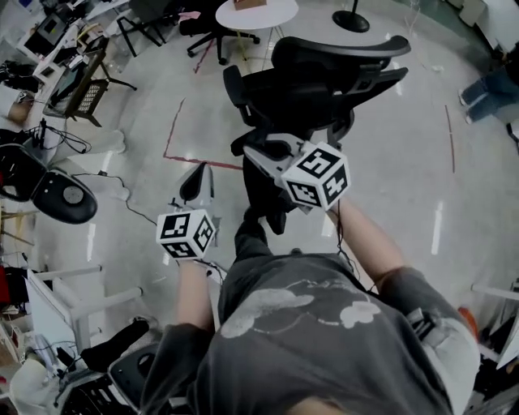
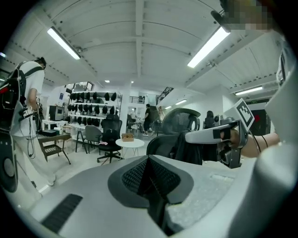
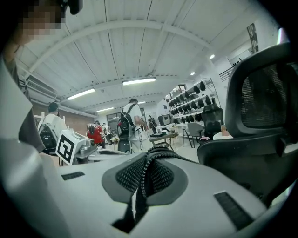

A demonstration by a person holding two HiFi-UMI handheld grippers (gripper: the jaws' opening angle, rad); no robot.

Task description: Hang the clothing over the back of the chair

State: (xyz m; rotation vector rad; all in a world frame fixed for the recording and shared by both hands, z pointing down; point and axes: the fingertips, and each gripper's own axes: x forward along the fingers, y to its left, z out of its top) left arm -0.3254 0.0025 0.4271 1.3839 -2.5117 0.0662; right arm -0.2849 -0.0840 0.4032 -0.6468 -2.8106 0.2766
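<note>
A black mesh office chair [image 1: 324, 77] stands just ahead of me, its back and headrest to the right. My right gripper [image 1: 253, 151] is shut on a dark piece of clothing [image 1: 263, 201], which hangs down in front of the chair's seat. In the right gripper view the clothing's stitched black edge [image 3: 145, 173] is pinched between the pads, and the chair back [image 3: 263, 109] rises close on the right. My left gripper [image 1: 197, 177] is lower and to the left, apart from the clothing, jaws together with nothing in them [image 2: 150, 162]. The left gripper view shows the clothing [image 2: 192, 152] dangling from the right gripper.
A round white table [image 1: 256, 11] and another black office chair [image 1: 212, 32] stand behind. Red tape [image 1: 173, 128] marks the glossy floor. Desks, cables and a black seat [image 1: 63, 198] crowd the left side. People stand farther off [image 3: 126, 124].
</note>
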